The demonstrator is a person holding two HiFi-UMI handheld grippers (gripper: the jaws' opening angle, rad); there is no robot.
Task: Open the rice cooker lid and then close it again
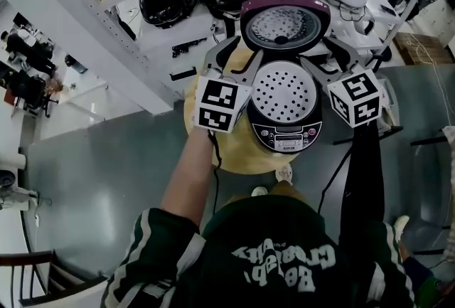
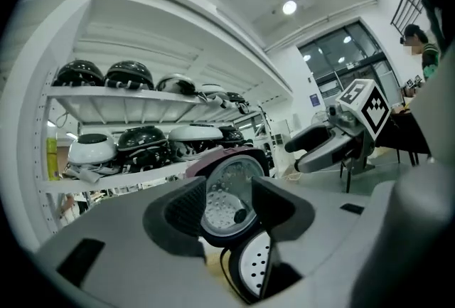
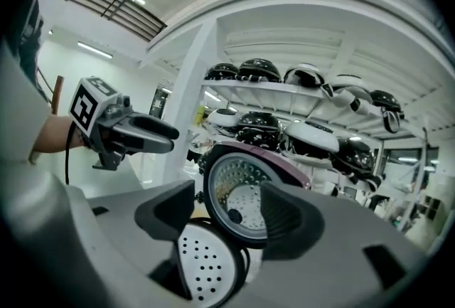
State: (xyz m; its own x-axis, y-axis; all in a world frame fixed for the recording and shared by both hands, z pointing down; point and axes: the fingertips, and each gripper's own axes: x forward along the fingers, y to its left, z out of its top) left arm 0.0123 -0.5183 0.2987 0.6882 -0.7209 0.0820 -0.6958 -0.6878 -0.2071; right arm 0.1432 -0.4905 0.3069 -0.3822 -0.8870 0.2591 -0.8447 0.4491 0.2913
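Shelves (image 1: 92, 22) full of other cookers (image 1: 167, 1) stand at 12 o'clock, behind the small round table (image 1: 238, 157). On the table sits the rice cooker (image 1: 286, 104). Its lid (image 1: 285, 23) is wide open and stands up at the cooker's 12 o'clock side, with the shiny inside facing me. Inside the pot lies a white plate with holes (image 1: 284, 91). The button panel (image 1: 286, 137) is at the cooker's 6 o'clock side, nearest to me.

My left tongs (image 1: 231, 57) are at 9 o'clock from the cooker and my right tongs (image 1: 334, 57) are at 3 o'clock, both just beside it. Both tongs are apart and hold nothing. Looking along each of them, I see the lid and the holey plate through the gap, but the pads do not touch them.
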